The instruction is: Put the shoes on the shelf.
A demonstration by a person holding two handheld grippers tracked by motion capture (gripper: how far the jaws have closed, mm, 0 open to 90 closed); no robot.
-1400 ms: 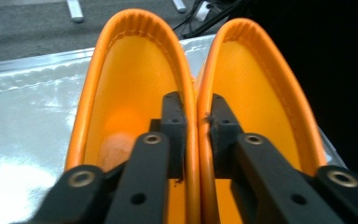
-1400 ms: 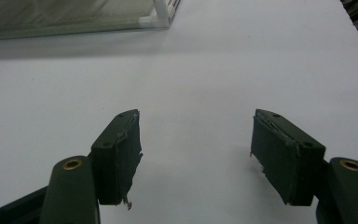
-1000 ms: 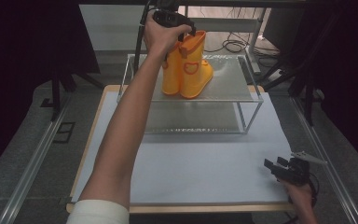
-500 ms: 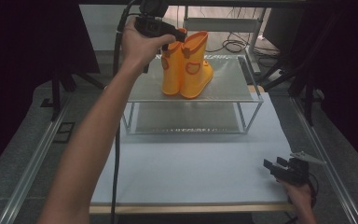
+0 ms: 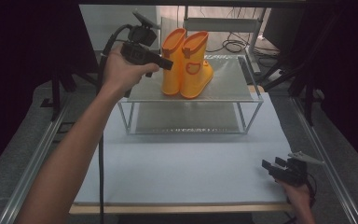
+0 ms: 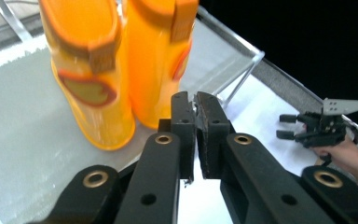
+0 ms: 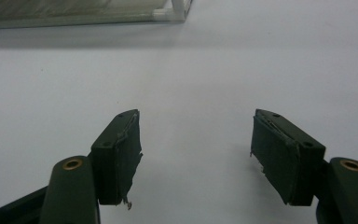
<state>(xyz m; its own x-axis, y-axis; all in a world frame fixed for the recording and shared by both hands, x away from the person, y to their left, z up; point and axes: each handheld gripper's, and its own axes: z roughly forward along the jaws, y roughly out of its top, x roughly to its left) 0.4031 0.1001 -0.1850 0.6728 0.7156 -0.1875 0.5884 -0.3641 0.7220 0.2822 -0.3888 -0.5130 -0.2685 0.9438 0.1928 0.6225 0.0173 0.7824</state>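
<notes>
Left gripper (image 5: 167, 64) pulled back off the orange boots (image 5: 186, 63), jaws just closing together on nothing, boots left standing on the shelf (image 5: 223, 88) just ahead of it, so placement looked done; right gripper (image 5: 271, 167) idle, jaws apart over tabletop (image 5: 177, 163).

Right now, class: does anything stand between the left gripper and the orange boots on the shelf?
Nothing visible does. The left gripper, fingers shut and empty, sits just left of the orange boots above the shelf, with open air between them.
</notes>
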